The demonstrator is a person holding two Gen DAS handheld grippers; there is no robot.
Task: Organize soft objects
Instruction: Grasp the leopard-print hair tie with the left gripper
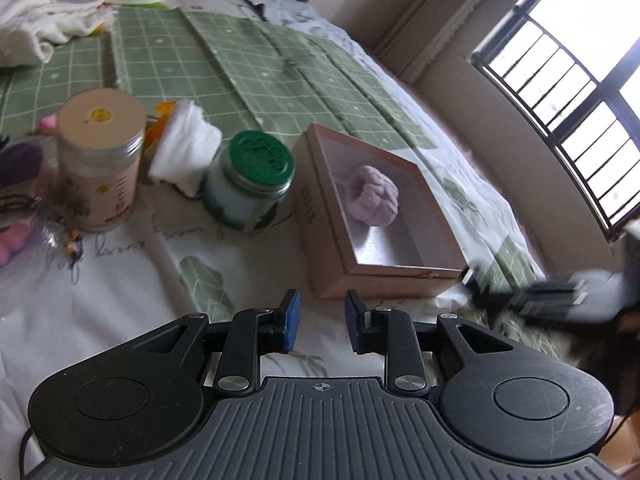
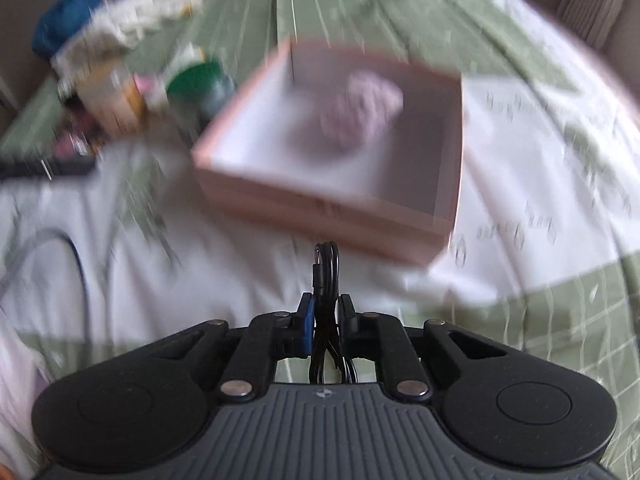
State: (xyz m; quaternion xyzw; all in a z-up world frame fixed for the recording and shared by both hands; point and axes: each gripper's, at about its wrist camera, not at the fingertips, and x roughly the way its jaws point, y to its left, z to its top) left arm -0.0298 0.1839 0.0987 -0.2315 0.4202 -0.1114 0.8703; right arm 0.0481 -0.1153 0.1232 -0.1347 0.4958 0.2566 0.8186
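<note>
A pink open box (image 1: 316, 220) sits on the bed with a lilac fluffy scrunchie (image 1: 372, 196) inside it. A folded white cloth (image 1: 184, 152) lies behind two jars to the box's left. My left gripper (image 1: 323, 312) hovers just in front of the box's near corner, open, with nothing between its blue pads. In the right wrist view, my right gripper (image 2: 326, 304) is shut on a bundled black cable (image 2: 326, 264), held just short of the box (image 2: 320, 208). The scrunchie (image 2: 360, 108) shows blurred inside the box.
A beige-lidded jar (image 1: 100, 160) and a green-lidded jar (image 1: 252, 184) stand left of the box. Crumpled white fabric (image 1: 48, 20) lies at the far left. Purple and pink items (image 1: 20, 168) crowd the left edge. A barred window (image 1: 580, 100) is on the right.
</note>
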